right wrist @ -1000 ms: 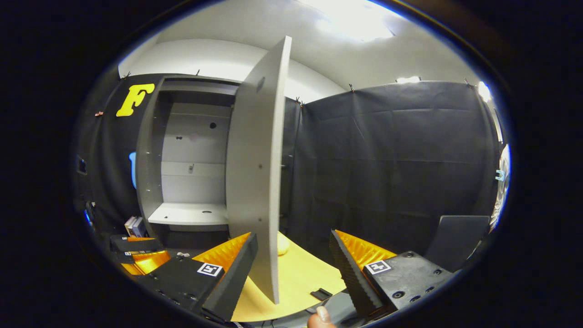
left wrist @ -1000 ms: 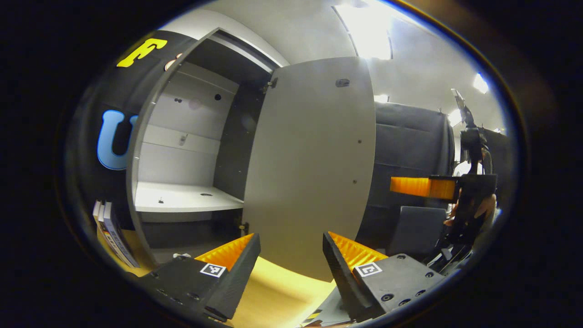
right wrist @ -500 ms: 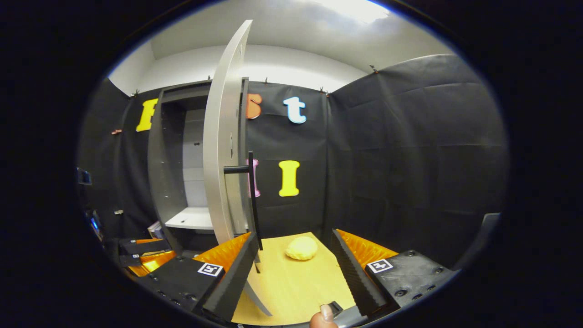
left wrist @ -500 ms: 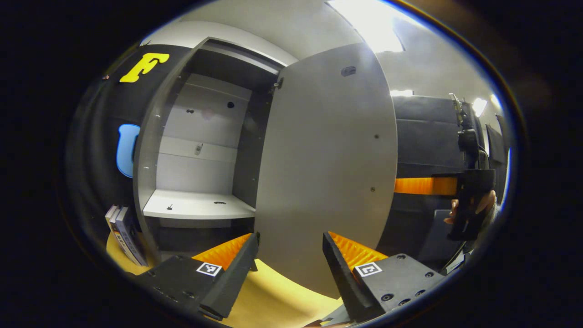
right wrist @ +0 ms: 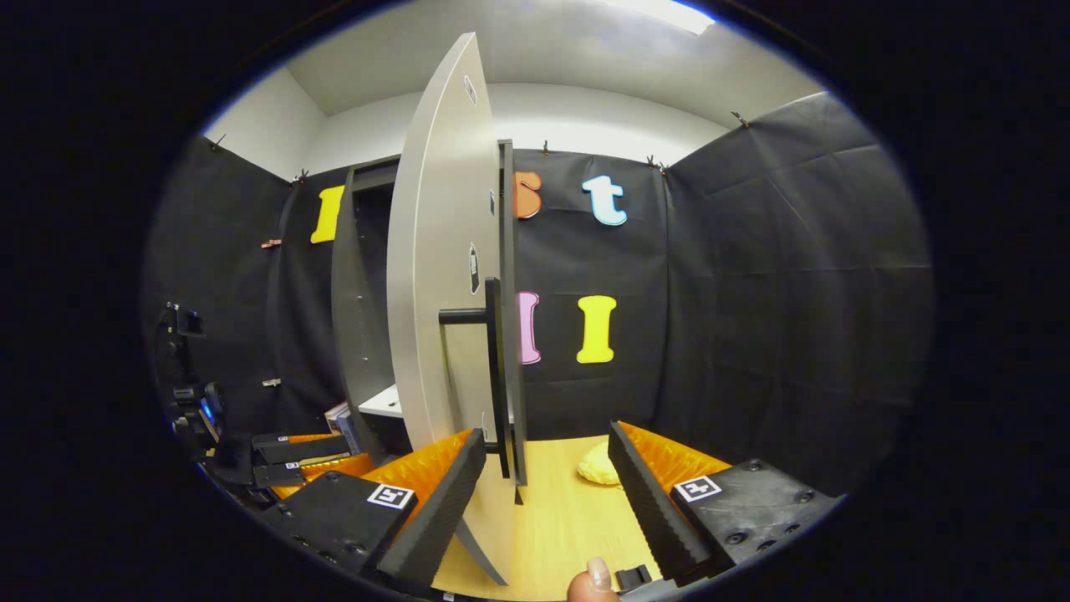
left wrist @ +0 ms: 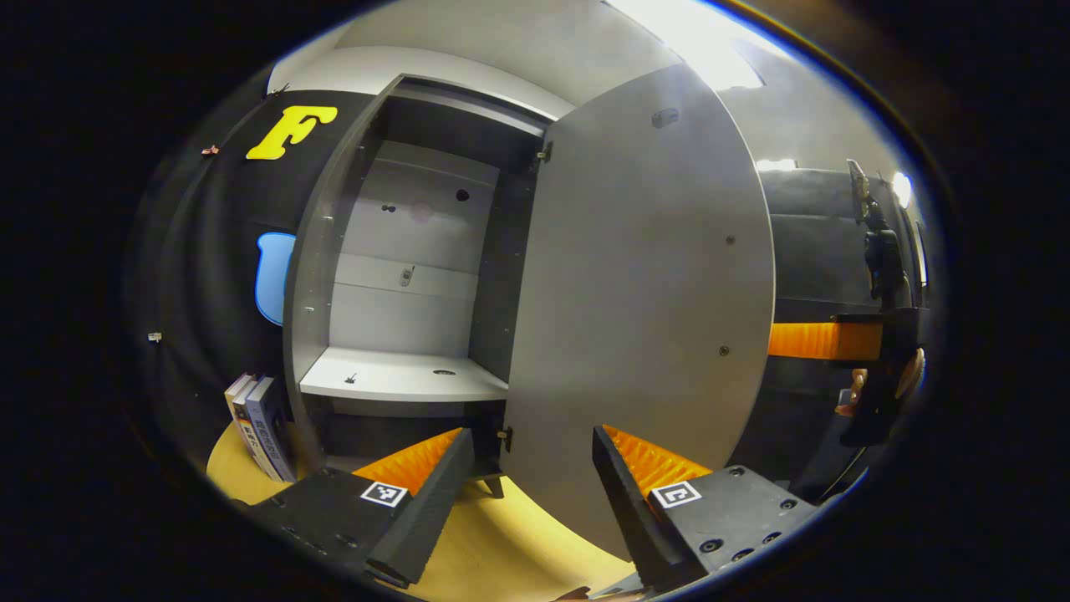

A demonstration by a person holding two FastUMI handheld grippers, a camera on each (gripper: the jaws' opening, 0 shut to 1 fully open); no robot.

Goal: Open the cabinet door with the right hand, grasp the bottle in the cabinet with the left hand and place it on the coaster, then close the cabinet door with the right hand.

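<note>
Now right tool (right wrist: 535, 493) faces door's (right wrist: 435, 293) handle (right wrist: 491, 368) side.

Ceiling light (left wrist: 710, 50) glares overhead; cabinet (left wrist: 401, 276) interior dim; fisheye bends edges.

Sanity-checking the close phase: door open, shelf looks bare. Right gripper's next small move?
Probably press the right gripper against the door on its handle side and swing it toward the cabinet: the door stands wide open, the shelf holds no bottle, and the open fingers flank the door's lower edge.
</note>
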